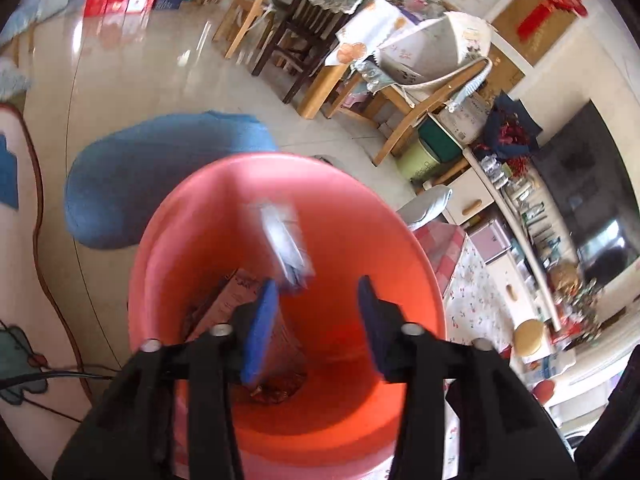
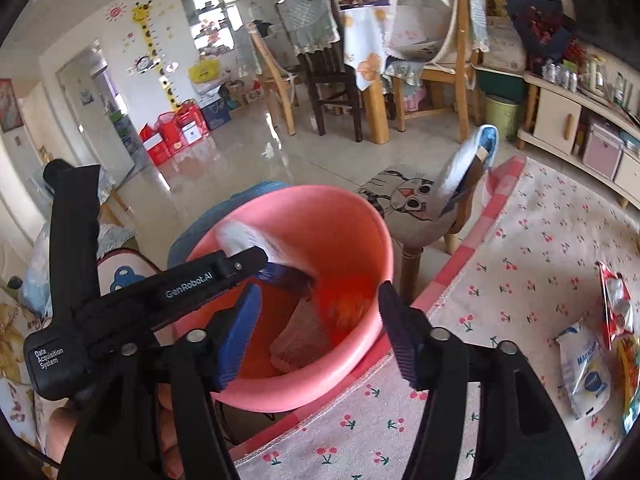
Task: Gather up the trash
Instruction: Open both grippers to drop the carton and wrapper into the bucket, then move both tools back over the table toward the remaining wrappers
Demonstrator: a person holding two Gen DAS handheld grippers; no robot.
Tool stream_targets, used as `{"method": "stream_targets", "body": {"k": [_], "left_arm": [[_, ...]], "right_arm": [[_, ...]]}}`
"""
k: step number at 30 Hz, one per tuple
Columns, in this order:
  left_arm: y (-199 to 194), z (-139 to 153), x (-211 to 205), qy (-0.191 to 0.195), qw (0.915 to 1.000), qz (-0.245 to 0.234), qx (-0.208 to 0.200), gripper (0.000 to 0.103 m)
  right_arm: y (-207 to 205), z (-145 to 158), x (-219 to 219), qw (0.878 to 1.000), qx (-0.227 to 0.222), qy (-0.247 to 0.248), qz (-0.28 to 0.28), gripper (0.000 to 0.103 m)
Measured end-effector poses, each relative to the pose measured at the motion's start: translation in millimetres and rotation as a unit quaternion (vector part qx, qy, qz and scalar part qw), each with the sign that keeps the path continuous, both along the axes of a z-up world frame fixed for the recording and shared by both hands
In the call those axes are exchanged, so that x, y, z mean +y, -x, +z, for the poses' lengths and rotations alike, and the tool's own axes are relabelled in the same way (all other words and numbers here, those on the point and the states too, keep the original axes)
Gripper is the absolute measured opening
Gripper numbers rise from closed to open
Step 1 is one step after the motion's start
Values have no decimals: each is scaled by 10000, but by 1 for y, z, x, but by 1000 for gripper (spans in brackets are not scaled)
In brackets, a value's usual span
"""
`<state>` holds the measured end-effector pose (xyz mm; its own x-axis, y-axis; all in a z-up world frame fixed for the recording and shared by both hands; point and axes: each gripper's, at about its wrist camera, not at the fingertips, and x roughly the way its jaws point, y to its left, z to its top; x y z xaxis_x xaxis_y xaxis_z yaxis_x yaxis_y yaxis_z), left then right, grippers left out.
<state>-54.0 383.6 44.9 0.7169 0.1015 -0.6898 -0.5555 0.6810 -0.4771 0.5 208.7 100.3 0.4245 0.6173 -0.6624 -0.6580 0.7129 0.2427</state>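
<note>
Left gripper [image 1: 316,312] over pink bin [image 1: 400,216], fingers spread, nothing pinched; pale blurred wrapper [image 1: 286,244] dropping inside onto cardboard [image 1: 234,300]. Right gripper [image 2: 318,320] likewise spread, empty. Rightward, white packet [image 2: 586,372] and red wrapper [image 2: 618,304] remain on rug [image 2: 520,248]: partway done.

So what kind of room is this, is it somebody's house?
Most likely a family's living and dining room. There is a dining table with wooden chairs, a giraffe height chart stuck on the wall, and a cherry-print rug on the floor.
</note>
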Motion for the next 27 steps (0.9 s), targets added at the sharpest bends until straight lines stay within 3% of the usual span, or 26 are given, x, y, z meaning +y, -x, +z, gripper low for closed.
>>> {"method": "stream_targets", "body": {"k": [1, 3, 7, 12, 22, 27], "left_arm": [[0, 1, -3, -101, 9999, 18, 27, 70], [0, 3, -9, -224, 9997, 67, 39, 75], [-1, 5, -17, -328, 9994, 52, 40, 80], [-3, 16, -34, -801, 9966, -23, -179, 84], [-11, 30, -78, -1158, 9877, -772, -713, 90], [-18, 32, -106, -1308, 9821, -1226, -583, 90]], "right_arm": [[2, 1, -5, 9999, -62, -17, -97, 76], [7, 1, -18, 9993, -177, -32, -319, 84], [11, 1, -42, 9975, -188, -21, -684, 90], [18, -6, -78, 9940, -104, 203, -1068, 93], [36, -21, -146, 9873, 90, 368, -1540, 93], [47, -21, -175, 9848, 27, 412, -1686, 93]]}}
